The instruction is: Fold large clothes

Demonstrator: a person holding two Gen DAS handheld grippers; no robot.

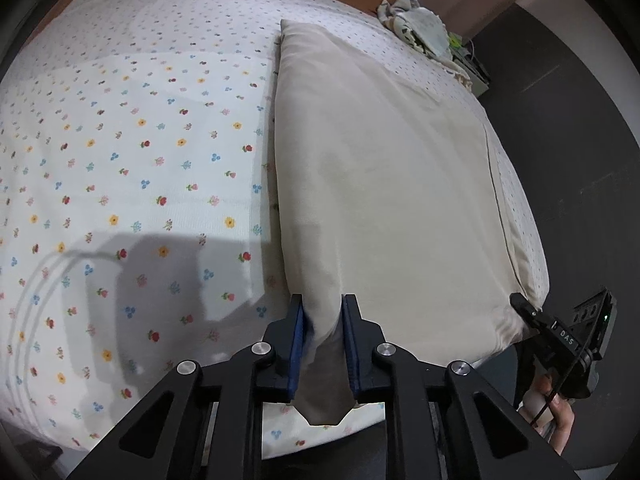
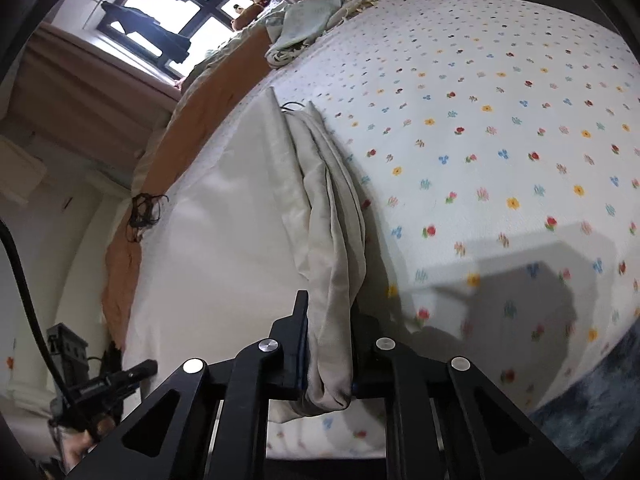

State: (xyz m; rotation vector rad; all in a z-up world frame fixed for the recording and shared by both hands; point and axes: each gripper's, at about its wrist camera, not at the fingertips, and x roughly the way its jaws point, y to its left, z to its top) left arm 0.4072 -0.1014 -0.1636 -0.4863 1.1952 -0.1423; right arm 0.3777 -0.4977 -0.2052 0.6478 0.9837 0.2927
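Between our left gripper's (image 1: 324, 344) blue pads (image 1: 297, 344) a bunched corner of the beige cloth (image 1: 380, 184) is clamped, its tip hanging below the jaws at the near edge of the bed (image 1: 120, 160). Our right gripper (image 2: 328, 344) is likewise clamped on a gathered bundle of the same cloth (image 2: 336, 240), again at the near edge. In the left view we see the right gripper (image 1: 524, 308) biting the cloth's other near corner, a hand (image 1: 560, 408) behind it.

Around the work, the flowered sheet lies bare on one side of the cloth, crossed by the grippers' shadows. At the far corner of the bed sits a crumpled pale garment (image 1: 420, 28), with an orange blanket (image 2: 224, 120) running along the far edge and a tangle of dark cord (image 2: 144, 212) on it. A window (image 2: 172, 20) shows beyond.

From our jaws the cloth stretches away across the bed toward its far edge, flat and smooth in the left view, folded into long pleats in the right.
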